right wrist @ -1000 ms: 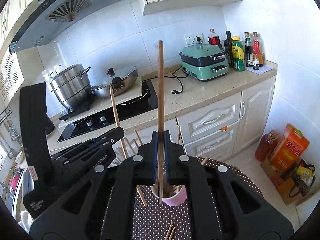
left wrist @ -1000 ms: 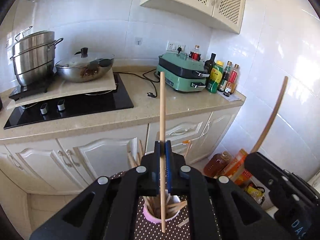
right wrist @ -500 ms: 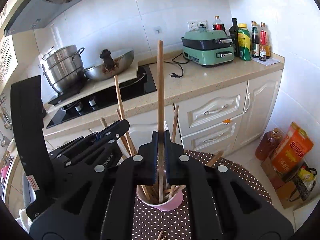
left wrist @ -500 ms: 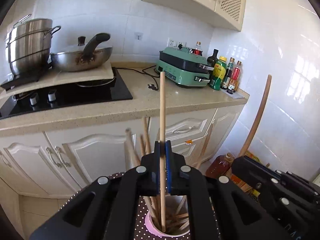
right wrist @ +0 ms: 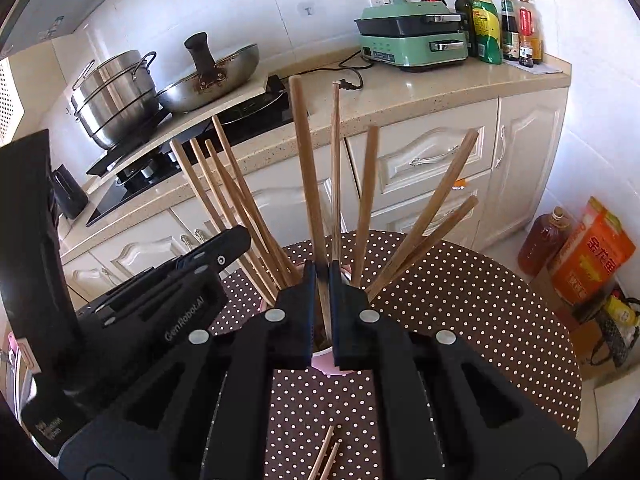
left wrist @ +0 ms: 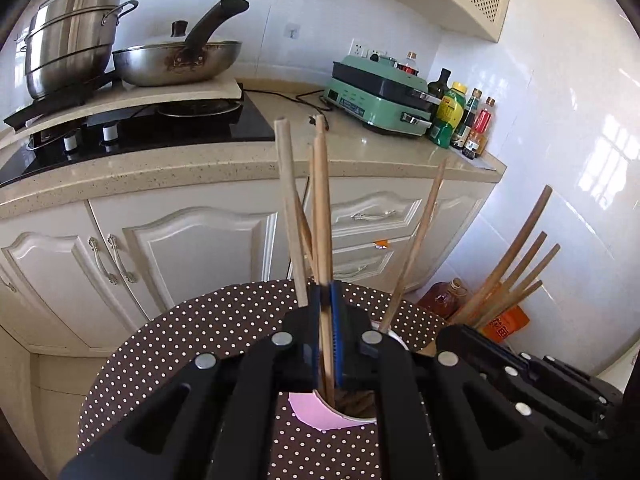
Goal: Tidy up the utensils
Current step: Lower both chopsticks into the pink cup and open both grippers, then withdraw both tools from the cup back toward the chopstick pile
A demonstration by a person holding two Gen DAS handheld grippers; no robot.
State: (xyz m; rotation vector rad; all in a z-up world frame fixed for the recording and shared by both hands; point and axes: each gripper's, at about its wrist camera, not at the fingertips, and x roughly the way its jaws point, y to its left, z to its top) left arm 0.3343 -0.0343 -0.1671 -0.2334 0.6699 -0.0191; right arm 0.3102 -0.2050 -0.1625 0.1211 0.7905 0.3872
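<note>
A pink cup [left wrist: 316,414] stands on a round table with a brown polka-dot cloth [left wrist: 180,344] and holds several wooden chopsticks that fan outward. My left gripper [left wrist: 326,292] is shut on one upright chopstick [left wrist: 322,208], and the stick's lower end reaches inside the cup. In the right wrist view my right gripper [right wrist: 322,268] is shut on another chopstick [right wrist: 306,168], which also dips into the cup [right wrist: 324,360]. The two grippers sit side by side over the cup: the left gripper [right wrist: 236,240] at the left, the right gripper [left wrist: 452,336] at the right.
Two loose chopsticks [right wrist: 324,456] lie on the cloth near me. Behind the table runs a counter [left wrist: 160,164] with a hob, a steel pot [left wrist: 72,40], a wok [left wrist: 176,60], a green appliance [left wrist: 380,96] and bottles. An oil bottle [right wrist: 540,240] and an orange box [right wrist: 592,248] stand on the floor.
Both grippers have sunk toward the table, each still holding its chopstick. The sticks' lower ends have gone down into the pink cup, and the cup now looks much nearer.
</note>
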